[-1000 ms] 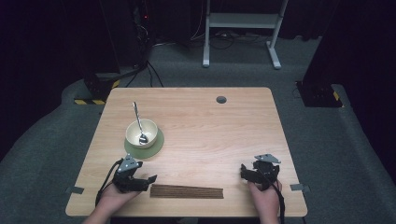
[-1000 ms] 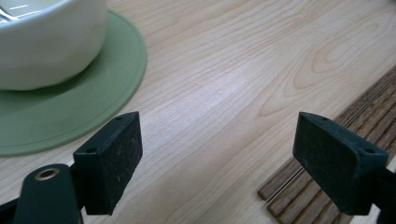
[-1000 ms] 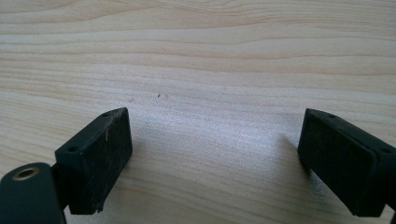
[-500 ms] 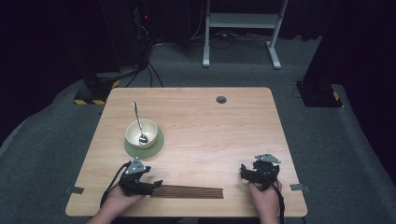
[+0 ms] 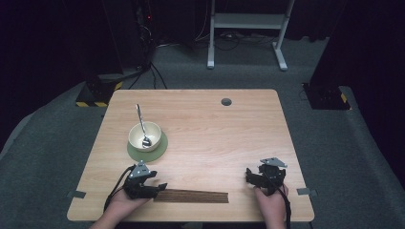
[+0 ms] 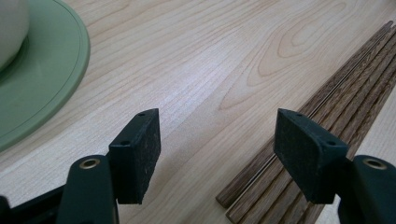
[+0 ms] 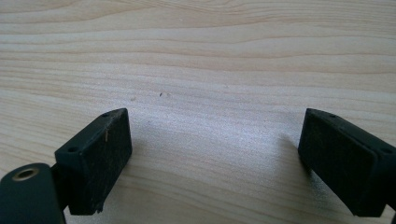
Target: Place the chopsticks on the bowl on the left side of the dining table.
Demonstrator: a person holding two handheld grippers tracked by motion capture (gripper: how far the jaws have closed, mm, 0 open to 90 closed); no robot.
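Note:
A bundle of dark wooden chopsticks [image 5: 191,196] lies flat near the table's front edge, its long side along that edge. My left gripper [image 5: 161,187] sits low at the bundle's left end. In the left gripper view the jaws [image 6: 217,130] stand open and have just been closing. The chopsticks [image 6: 327,98] have their near ends partly between the jaws, under the right-hand pad [image 6: 306,156], with no pad pressing on them. My right gripper [image 5: 250,174] rests at the front right, open over bare wood [image 7: 215,140].
A cream bowl [image 5: 144,136] with a metal spoon [image 5: 140,123] in it stands on a green saucer [image 5: 160,149], just beyond the left gripper; the saucer's rim [image 6: 42,88] is close by. A round cable hole [image 5: 226,101] is at the table's back edge.
The left gripper has shifted a little right and toward the front edge, reaching the chopsticks' left end, and its jaws have narrowed. The right gripper has stayed put.

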